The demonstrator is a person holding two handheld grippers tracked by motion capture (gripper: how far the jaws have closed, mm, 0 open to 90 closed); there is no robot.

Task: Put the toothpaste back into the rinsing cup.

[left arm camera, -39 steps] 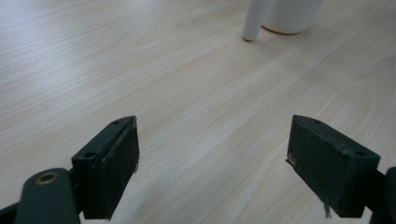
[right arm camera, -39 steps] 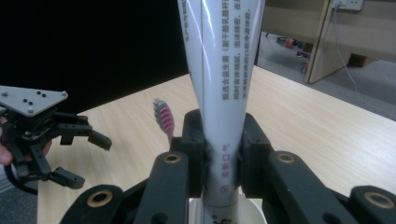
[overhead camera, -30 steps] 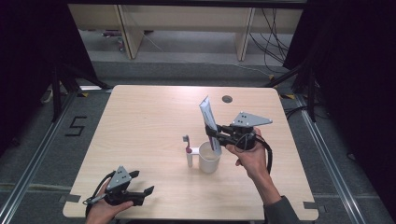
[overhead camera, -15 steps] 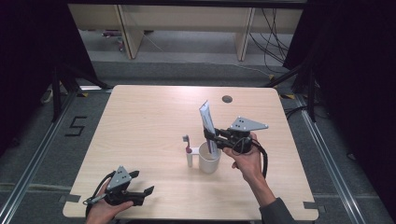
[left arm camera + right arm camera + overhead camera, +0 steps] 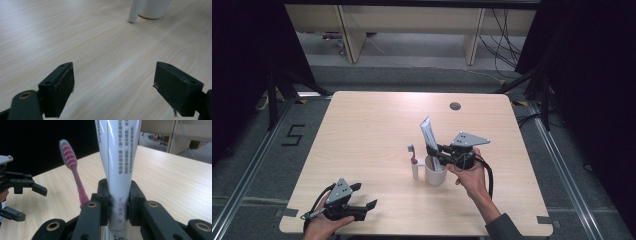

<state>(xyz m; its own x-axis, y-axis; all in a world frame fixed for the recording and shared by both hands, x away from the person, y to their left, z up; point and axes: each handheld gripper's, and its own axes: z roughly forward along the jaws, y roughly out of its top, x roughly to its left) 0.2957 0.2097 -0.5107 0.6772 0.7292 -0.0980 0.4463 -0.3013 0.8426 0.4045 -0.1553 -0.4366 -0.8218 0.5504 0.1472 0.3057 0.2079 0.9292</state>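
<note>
A white toothpaste tube (image 5: 429, 134) (image 5: 120, 167) stands upright, its lower end pinched between the jaws of my right gripper (image 5: 433, 151) (image 5: 119, 203), which is shut on it. The tube's bottom dips into a white cup (image 5: 435, 173) (image 5: 155, 8) near the table's middle. Just left of the cup, a pink toothbrush (image 5: 412, 152) (image 5: 72, 167) stands head up in a narrow white holder (image 5: 415, 170) (image 5: 133, 11). My left gripper (image 5: 364, 195) (image 5: 113, 87) rests low at the front left of the table (image 5: 377, 125), open, with only bare wood between its pads.
A small dark round hole (image 5: 455, 106) sits near the table's far edge. Wooden shelving and cables lie on the floor beyond. Black curtains hang on both sides. My left gripper (image 5: 26, 201) also appears far off in the right gripper view.
My right gripper has come down with the toothpaste tube, whose lower end now reaches into the cup. The left gripper has stayed put.
</note>
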